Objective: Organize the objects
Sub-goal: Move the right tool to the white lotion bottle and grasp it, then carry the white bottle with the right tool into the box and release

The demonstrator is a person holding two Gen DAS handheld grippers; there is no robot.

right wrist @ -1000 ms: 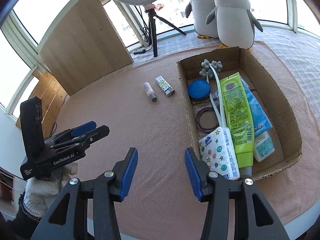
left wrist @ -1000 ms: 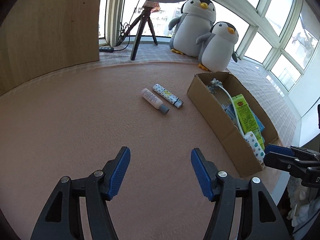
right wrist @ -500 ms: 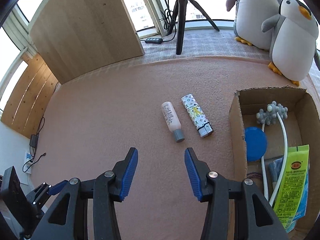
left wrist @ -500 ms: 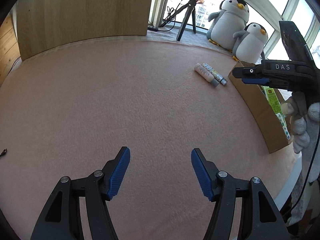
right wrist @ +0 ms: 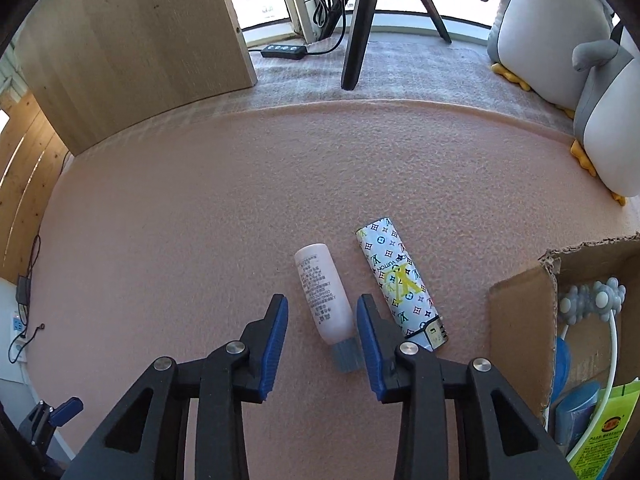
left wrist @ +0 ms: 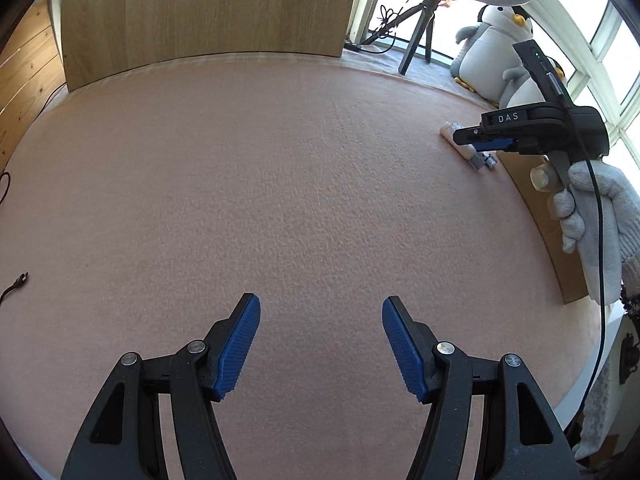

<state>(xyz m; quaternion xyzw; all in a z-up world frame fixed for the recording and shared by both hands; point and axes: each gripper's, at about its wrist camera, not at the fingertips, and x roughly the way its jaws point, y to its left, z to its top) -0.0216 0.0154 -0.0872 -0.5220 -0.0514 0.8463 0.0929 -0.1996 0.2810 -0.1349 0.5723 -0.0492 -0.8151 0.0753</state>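
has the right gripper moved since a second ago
Yes. The right gripper has moved away from the cardboard box toward the pink bottle on the mat, whose capped end now lies between its open jaws, not yet gripped.

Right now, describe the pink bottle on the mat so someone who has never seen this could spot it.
Find the cardboard box at the right of the pink felt mat. Two tubes lie side by side left of it. The pink bottle is the left one, plain pale pink with a grey cap, unlike the white monogram-patterned lighter.

Bottle lies left of lighter, box farther right.
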